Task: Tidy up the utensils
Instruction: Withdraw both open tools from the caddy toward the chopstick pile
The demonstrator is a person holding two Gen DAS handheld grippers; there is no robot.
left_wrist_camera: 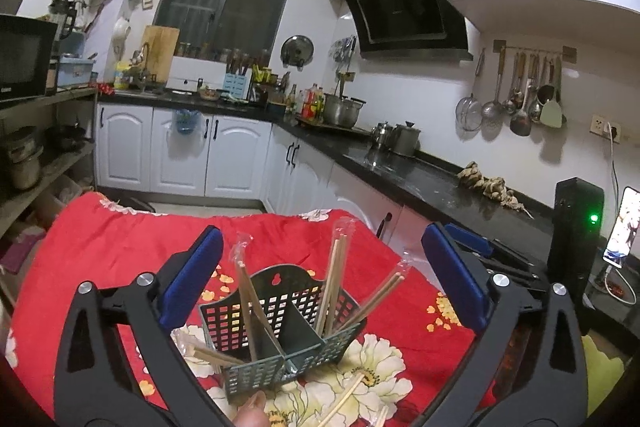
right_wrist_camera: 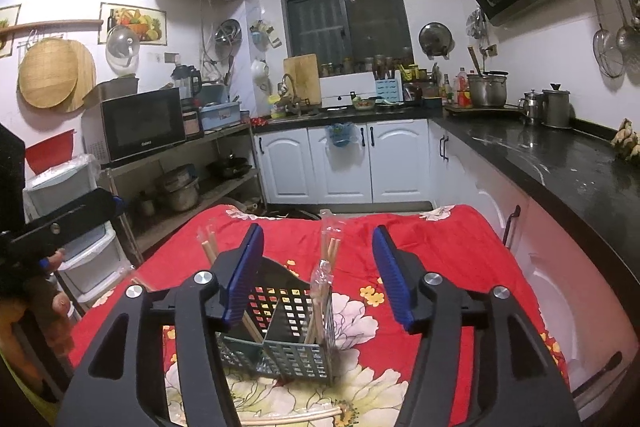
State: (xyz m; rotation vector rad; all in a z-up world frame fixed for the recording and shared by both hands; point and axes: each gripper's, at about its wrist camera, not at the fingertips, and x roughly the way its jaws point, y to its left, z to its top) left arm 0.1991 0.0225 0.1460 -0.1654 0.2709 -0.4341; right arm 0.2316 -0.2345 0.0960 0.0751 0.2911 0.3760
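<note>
Wooden chopsticks (left_wrist_camera: 334, 291) lean in the slotted holder (left_wrist_camera: 280, 323); left gripper (left_wrist_camera: 324, 279) and right gripper (right_wrist_camera: 318, 275) both gape wide, empty.

A divided basket (left_wrist_camera: 280, 323) is set on the cloth-covered bench (left_wrist_camera: 100, 259). Wrapped chopsticks (left_wrist_camera: 336, 283) are stood in its left and right compartments. More chopsticks (left_wrist_camera: 344, 403) are laid on the cloth near the basket. A counter (right_wrist_camera: 560, 163) runs along the right and far sides.
</note>
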